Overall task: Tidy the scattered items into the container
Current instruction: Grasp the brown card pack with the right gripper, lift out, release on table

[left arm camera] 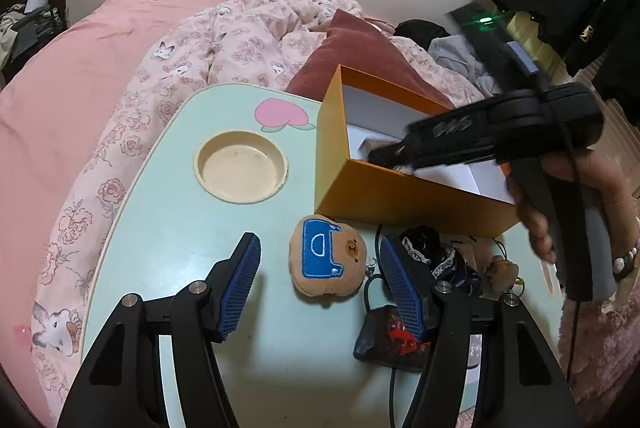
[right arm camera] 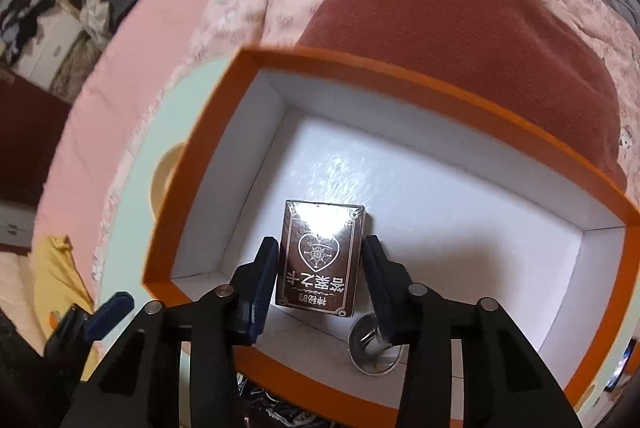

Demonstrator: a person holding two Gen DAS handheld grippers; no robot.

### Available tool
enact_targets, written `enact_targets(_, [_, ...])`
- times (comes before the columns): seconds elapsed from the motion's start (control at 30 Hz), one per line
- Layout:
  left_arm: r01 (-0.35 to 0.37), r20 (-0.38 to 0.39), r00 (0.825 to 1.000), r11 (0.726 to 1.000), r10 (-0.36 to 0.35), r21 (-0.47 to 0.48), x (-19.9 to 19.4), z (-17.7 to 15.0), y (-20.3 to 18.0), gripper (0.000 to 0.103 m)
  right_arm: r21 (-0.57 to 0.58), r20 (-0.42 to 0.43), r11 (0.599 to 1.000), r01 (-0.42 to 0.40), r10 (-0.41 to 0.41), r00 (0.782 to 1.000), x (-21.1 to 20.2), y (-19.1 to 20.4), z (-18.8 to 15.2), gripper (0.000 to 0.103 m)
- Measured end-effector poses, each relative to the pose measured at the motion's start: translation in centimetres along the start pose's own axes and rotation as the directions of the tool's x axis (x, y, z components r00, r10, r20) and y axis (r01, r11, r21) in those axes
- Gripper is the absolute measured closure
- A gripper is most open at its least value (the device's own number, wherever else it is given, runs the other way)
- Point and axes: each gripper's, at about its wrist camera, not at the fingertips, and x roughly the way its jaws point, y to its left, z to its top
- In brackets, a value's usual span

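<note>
A: Right claw [right arm camera: 320, 276] is reaching into the orange box [right arm camera: 400, 77] with the brown card deck [right arm camera: 320, 254] between its pads. Left pad is touching it; a thin gap seems to be showing at the right pad, so I'm calling it spread, not pinching.

B: Left claw [left arm camera: 320, 284] is hovering spread over the worktop [left arm camera: 168, 220], straddling the plush bear charm [left arm camera: 326, 260].

A: Risk: the deck is lying just beside a small round glass dish [right arm camera: 374, 348]; a pad could be clipping it when lifting out.

B: Second risk: the left claw's right finger [left arm camera: 400, 292] is sitting near the dark lace bundle [left arm camera: 436, 256], possibly snagging on closing.
</note>
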Motion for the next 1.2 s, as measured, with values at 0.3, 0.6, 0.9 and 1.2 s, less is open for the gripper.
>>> enact_targets(0.3, [0.000, -0.002, 1.000, 1.000, 0.000, 0.011, -0.7, 0.9, -0.5, 0.040, 0.021, 0.206, 0.964, -0.266, 0.256, 0.945, -8.8, -3.8, -3.0, 0.061])
enact_targets(0.6, [0.095, -0.083, 0.993, 0.987, -0.084, 0.133, 0.0, 6.3, -3.8, 0.040, 0.050, 0.169, 0.954, -0.296, 0.284, 0.944, -9.6, -6.4, -12.1, 0.061])
enact_targets(0.9, [0.147, -0.436, 0.899, 0.964, -0.037, 0.223, 7.7, 10.3, -10.4, 0.047, 0.120, 0.183, 0.922, -0.368, 0.343, 0.921, -7.6, -7.6, -16.5, 0.060])
enact_targets(1.2, [0.123, -0.657, 0.753, 0.976, 0.027, 0.181, 14.4, 9.1, -11.1, 0.059, 0.126, 0.211, 0.897, -0.423, 0.392, 0.895, -7.6, -8.7, -17.4, 0.060])
